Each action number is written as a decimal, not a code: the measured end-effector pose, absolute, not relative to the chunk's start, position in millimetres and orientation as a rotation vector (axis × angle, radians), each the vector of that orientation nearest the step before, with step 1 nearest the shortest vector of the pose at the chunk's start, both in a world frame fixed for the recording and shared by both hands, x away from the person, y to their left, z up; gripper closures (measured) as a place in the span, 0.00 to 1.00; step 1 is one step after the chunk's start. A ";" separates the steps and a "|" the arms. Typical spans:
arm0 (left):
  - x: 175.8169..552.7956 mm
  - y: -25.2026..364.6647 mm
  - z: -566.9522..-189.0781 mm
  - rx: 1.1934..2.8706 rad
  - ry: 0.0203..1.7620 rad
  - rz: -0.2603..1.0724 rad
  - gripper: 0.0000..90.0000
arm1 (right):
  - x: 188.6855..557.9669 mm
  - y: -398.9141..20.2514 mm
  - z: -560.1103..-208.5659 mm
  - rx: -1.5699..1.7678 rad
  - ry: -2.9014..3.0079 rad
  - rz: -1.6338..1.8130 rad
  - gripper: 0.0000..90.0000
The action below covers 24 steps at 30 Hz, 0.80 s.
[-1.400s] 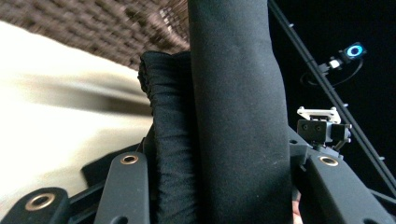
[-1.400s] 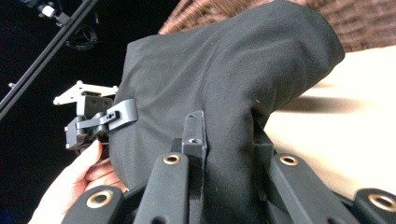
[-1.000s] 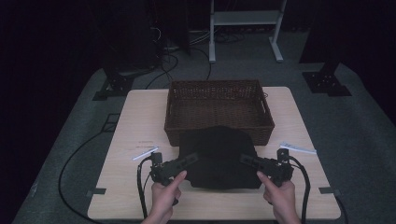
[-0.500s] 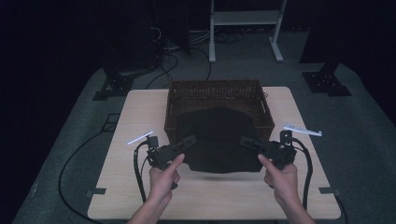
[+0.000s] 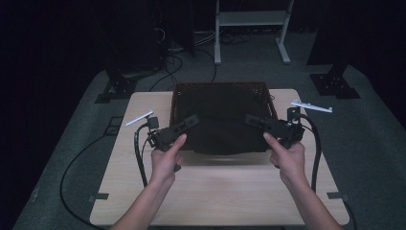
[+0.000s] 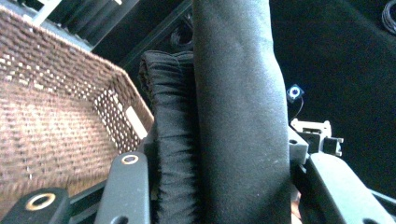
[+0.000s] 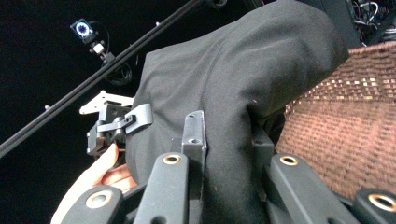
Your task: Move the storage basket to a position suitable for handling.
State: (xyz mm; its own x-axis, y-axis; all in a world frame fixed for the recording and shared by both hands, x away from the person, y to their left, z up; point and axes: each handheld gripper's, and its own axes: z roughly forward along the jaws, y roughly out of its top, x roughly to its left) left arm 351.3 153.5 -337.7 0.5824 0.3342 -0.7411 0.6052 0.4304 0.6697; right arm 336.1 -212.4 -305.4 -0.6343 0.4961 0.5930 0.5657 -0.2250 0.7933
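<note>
A folded black cloth (image 5: 222,129) hangs in the air between my two grippers, over the near half of a brown wicker basket (image 5: 220,87) that stands at the back of the wooden table (image 5: 215,191). My left gripper (image 5: 193,120) is shut on the cloth's left edge and my right gripper (image 5: 249,120) on its right edge. In the left gripper view the bunched cloth (image 6: 233,116) fills the gap in my left gripper (image 6: 215,156), with the basket wall (image 6: 51,126) to the side. In the right gripper view my right gripper (image 7: 229,140) pinches the cloth (image 7: 233,70) beside the basket (image 7: 345,121).
A white metal frame (image 5: 249,19) stands on the dark floor behind the table. Black stand bases (image 5: 335,81) and cables (image 5: 76,163) lie on the floor left and right. The near half of the tabletop is bare wood.
Both grippers have raised the black cloth off the table and carried it forward, from just in front of the basket to above it.
</note>
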 end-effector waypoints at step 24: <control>415.0 150.1 -305.7 1.127 1.030 -0.142 0.58 | 401.4 -205.4 -271.4 -1.368 -1.914 -2.060 0.83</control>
